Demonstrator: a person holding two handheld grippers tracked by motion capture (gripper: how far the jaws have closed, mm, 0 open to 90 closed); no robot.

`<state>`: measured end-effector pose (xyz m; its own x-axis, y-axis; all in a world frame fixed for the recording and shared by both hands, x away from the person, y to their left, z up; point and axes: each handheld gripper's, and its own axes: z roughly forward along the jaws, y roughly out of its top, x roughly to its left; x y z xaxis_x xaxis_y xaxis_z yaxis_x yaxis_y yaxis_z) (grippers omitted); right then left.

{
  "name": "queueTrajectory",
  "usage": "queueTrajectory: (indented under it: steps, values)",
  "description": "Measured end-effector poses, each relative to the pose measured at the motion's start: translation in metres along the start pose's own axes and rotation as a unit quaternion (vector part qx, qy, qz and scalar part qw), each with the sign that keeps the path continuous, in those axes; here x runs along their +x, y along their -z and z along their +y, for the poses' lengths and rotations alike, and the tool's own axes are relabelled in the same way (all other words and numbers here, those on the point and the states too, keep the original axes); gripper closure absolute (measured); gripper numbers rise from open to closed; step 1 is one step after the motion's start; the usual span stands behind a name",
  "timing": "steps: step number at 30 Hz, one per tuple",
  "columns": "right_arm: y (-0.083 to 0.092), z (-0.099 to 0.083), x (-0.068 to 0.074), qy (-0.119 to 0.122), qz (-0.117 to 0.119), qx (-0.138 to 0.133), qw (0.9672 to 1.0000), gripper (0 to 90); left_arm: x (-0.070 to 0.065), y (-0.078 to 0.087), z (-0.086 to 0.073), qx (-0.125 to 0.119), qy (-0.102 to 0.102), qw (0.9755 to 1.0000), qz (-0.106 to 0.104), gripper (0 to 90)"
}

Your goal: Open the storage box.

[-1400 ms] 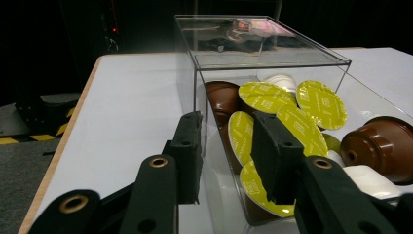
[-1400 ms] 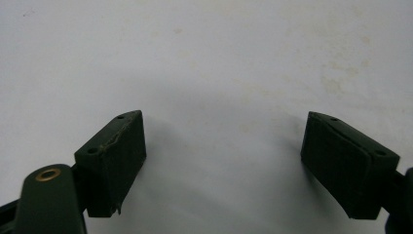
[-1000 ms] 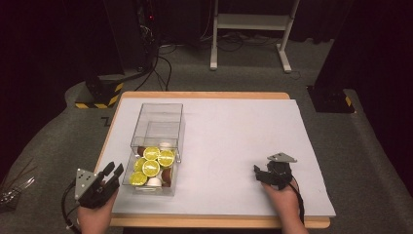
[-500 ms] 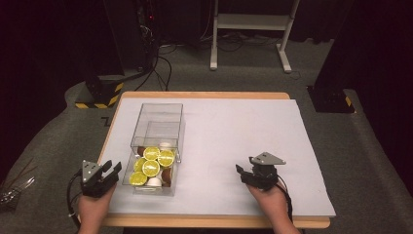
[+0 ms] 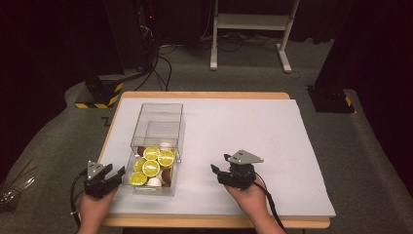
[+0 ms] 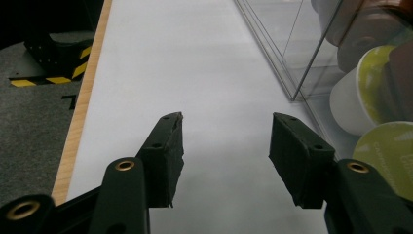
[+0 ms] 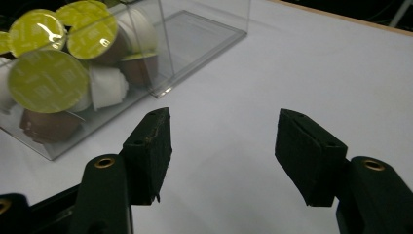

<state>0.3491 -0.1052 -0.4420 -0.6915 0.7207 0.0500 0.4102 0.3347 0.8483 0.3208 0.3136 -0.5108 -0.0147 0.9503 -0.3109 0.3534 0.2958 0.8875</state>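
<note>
White table [image 5: 272, 126]: capsule box [image 5: 157, 146] between both grippers' empty fingers [image 7: 148, 146]

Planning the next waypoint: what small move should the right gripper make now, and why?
Probably ease the right gripper left toward the clear plastic box of green-lidded coffee capsules. Its jaws stand apart with nothing between them, it points at the box's near end, and bare white table cover separates them.

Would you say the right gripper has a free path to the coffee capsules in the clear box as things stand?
Probably yes: the right gripper faces the clear box across bare table, jaws apart and empty, and the capsules lie uncovered at the near end, though the side wall means reaching in from above.
</note>
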Motion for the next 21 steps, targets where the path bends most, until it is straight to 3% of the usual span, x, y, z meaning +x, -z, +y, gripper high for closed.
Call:
queueTrajectory:
  steps: [5, 14, 21]
  values:
    - [-0.007, 0.008, 0.014, 0.024, 0.009, -0.002, 0.9997, 37.9, 0.000, -0.001, 0.000, 0.003, 0.002, 1.0000, 0.002, 44.3]
    - [-0.014, 0.017, 0.031, 0.018, 0.043, -0.022, 0.9987, 38.4, 0.000, -0.002, 0.000, 0.012, 0.000, 0.9999, 0.003, 41.3]
    - [-0.022, 0.022, 0.043, 0.030, 0.064, -0.020, 0.9973, 38.5, 0.002, -0.002, 0.001, 0.011, 0.012, 0.9999, 0.003, 38.5]
